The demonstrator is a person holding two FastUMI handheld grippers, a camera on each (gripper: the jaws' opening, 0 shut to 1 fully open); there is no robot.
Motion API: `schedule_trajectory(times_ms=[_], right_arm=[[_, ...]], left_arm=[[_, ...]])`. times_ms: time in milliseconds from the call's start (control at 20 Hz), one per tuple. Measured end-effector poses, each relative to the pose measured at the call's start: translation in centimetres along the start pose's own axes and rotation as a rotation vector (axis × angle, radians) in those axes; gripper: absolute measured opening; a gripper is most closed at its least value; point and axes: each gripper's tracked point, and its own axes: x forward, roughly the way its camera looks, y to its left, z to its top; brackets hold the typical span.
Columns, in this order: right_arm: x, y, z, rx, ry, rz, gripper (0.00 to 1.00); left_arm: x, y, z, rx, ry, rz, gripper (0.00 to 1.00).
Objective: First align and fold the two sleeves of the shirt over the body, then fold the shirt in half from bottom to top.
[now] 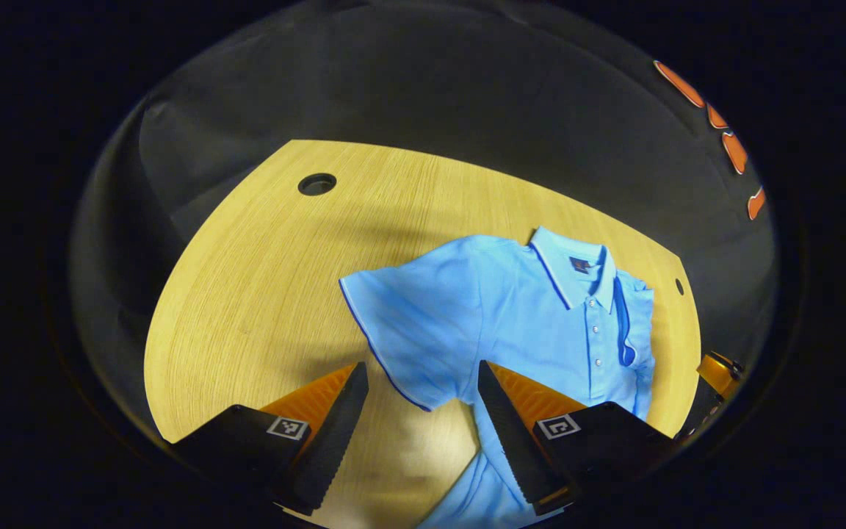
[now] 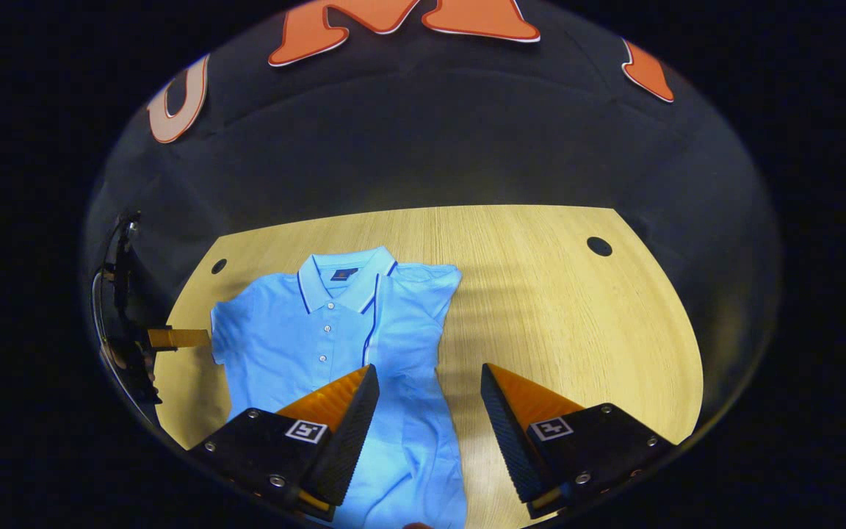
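Fingers of the left gripper (image 1: 421, 411) sit closest in the left gripper view, spread wide and gripping nothing, with the cuff of the spread sleeve (image 1: 405, 334) lying between them. That polo shirt (image 1: 533, 323) lies flat on the wooden table (image 1: 261, 279). Risk: pinching only the hem, so the sleeve bunches as it folds.

Over in the right gripper view, the right gripper (image 2: 429, 408) is also wide open and empty, straddling the shirt's edge beside the already folded sleeve (image 2: 412, 323). Snagging that edge could undo fold 1.
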Motion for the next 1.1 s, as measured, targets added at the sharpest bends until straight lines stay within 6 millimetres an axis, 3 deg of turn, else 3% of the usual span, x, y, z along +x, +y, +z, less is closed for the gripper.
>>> schedule_trajectory(times_ms=[300, 400, 500, 600, 650, 750, 900, 1100], right_arm=[[-2.4, -0.8, -2.0, 0.069, -0.009, -0.023, 0.86], [-2.9, -1.5, -2.8, 0.076, -0.002, -0.038, 0.85], [-3.7, -2.1, -3.3, 0.088, -0.004, -0.041, 0.85], [-4.2, -2.6, -3.9, 0.099, -0.001, -0.041, 0.85], [-4.3, -2.7, -4.3, 0.104, 0.000, -0.038, 0.85], [-4.8, -3.1, -5.0, 0.112, 0.001, -0.039, 0.85], [-5.5, -3.4, -6.2, 0.138, 0.001, -0.038, 0.86], [-6.5, -4.2, -7.6, 0.158, 0.004, -0.050, 0.85]], left_arm=[[3.1, 1.8, -0.5, 0.029, 0.094, 0.079, 0.97], [3.2, 2.5, -1.0, 0.045, 0.139, 0.139, 0.96], [4.0, 2.2, -0.5, 0.069, 0.130, 0.151, 0.95], [4.1, 1.2, -0.6, 0.084, 0.135, 0.141, 0.86], [4.4, 0.7, -0.4, 0.085, 0.134, 0.137, 0.67], [4.5, 0.0, -0.5, 0.102, 0.145, 0.169, 0.18], [4.1, -2.6, -0.1, 0.112, 0.129, 0.088, 0.12], [3.1, -5.0, 1.7, 0.184, 0.055, 0.035, 0.09]])
